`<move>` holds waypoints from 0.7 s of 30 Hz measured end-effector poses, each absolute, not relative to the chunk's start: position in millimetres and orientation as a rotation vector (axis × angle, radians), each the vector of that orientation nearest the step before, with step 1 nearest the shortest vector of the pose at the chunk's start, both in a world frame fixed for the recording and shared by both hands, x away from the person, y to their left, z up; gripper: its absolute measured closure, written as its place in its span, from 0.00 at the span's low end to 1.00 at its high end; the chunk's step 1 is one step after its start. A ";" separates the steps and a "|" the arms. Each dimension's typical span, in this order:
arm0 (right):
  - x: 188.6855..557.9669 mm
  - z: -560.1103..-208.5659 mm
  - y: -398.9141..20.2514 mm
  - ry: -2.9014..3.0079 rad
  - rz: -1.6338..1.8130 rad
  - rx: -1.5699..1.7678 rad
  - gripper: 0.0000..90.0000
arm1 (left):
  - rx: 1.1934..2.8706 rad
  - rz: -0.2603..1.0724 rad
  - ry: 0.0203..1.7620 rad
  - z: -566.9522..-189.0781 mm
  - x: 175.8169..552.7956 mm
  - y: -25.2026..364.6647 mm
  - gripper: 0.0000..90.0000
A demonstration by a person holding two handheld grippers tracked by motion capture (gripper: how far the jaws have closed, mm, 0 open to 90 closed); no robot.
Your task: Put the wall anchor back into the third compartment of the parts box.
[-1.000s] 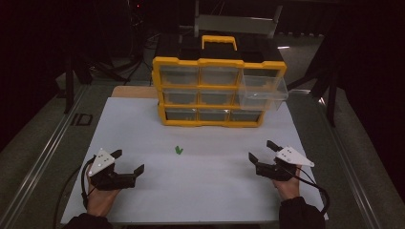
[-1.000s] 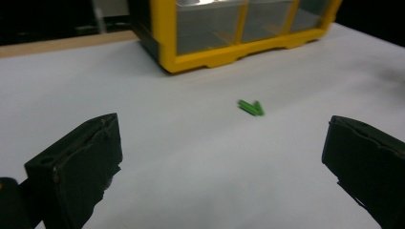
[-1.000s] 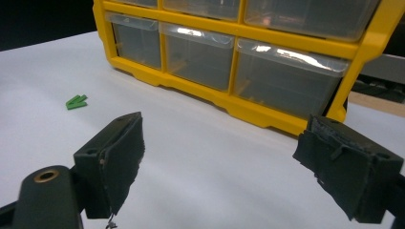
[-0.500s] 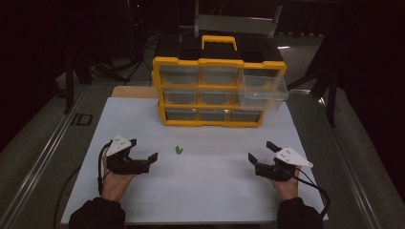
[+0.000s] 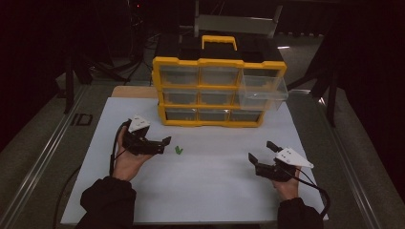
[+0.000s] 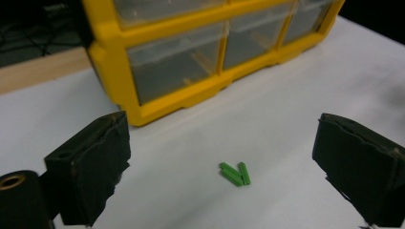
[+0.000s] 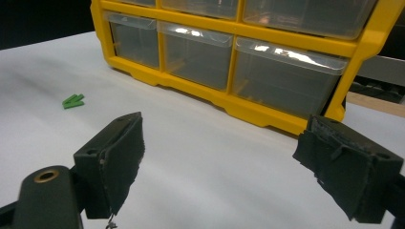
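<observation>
A small green piece (image 5: 178, 150) lies on the white sheet (image 5: 210, 191), in front of the yellow drawer cabinet (image 5: 219, 64). My left gripper (image 5: 163, 145) hovers just left of it, pointing right. Its jaws have just been closing slightly but stand open, with nothing between the pads. In the left gripper view the green piece (image 6: 235, 173) lies on the sheet a little ahead of the left gripper (image 6: 222, 129), untouched. My right gripper (image 5: 261, 151) rests open at the sheet's right. In the right gripper view the right gripper (image 7: 224, 129) faces the cabinet (image 7: 229, 28), with the green piece (image 7: 73, 101) far left.
One clear drawer (image 5: 263, 90) is pulled out at the right of the cabinet's middle row. The cabinet has a yellow carry handle (image 5: 218, 40) on top. Metal table rails (image 5: 43, 157) run along both sides of the sheet.
My left gripper has moved forward and to the right, from the sheet's left front to just beside the green piece. The right gripper has kept still.
</observation>
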State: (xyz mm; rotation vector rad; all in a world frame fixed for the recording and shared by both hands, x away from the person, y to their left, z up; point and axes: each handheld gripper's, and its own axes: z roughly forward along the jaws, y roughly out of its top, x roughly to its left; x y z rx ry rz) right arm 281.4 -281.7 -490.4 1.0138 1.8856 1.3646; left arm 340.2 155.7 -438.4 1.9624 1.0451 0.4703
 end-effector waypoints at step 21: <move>281.2 -490.2 -281.0 1.891 1.360 1.004 0.16 | 2.138 0.393 1.101 -472.6 373.1 134.6 0.12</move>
